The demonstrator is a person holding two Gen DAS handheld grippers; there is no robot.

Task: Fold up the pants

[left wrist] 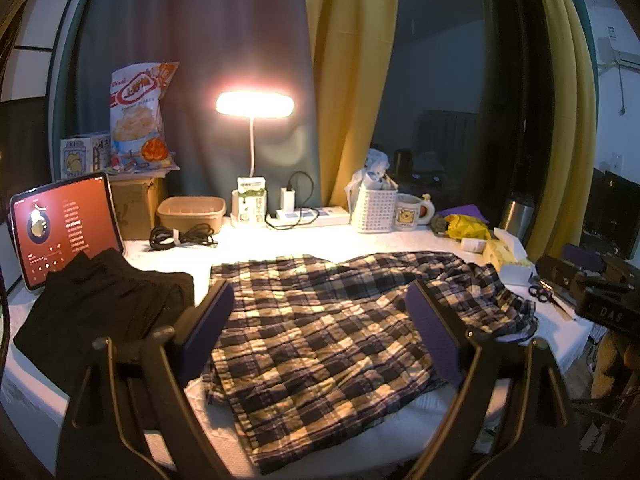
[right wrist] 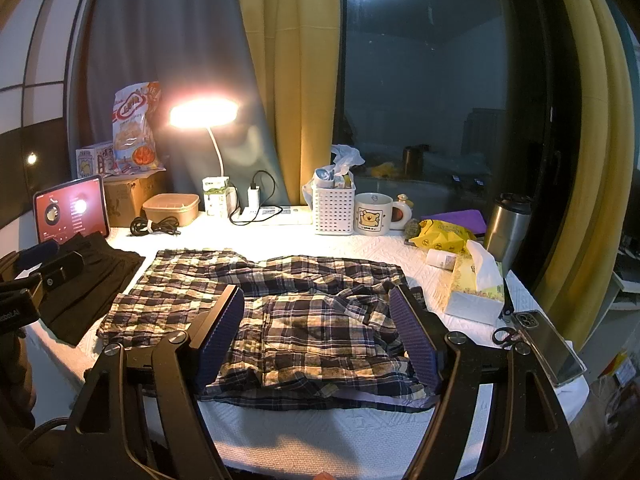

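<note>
Beside plaid pants (left wrist: 320, 344), black garment (left wrist: 100, 312), tissue box (right wrist: 476, 284).

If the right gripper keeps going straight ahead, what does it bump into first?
Most likely the plaid pants. The right gripper is open, angled down over their crumpled end, with nothing between. How high above the cloth it is can't be judged.

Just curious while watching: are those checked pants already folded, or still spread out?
Spread out. The plaid pants lie flat and rumpled across the white table cover, with no tidy fold visible.
</note>
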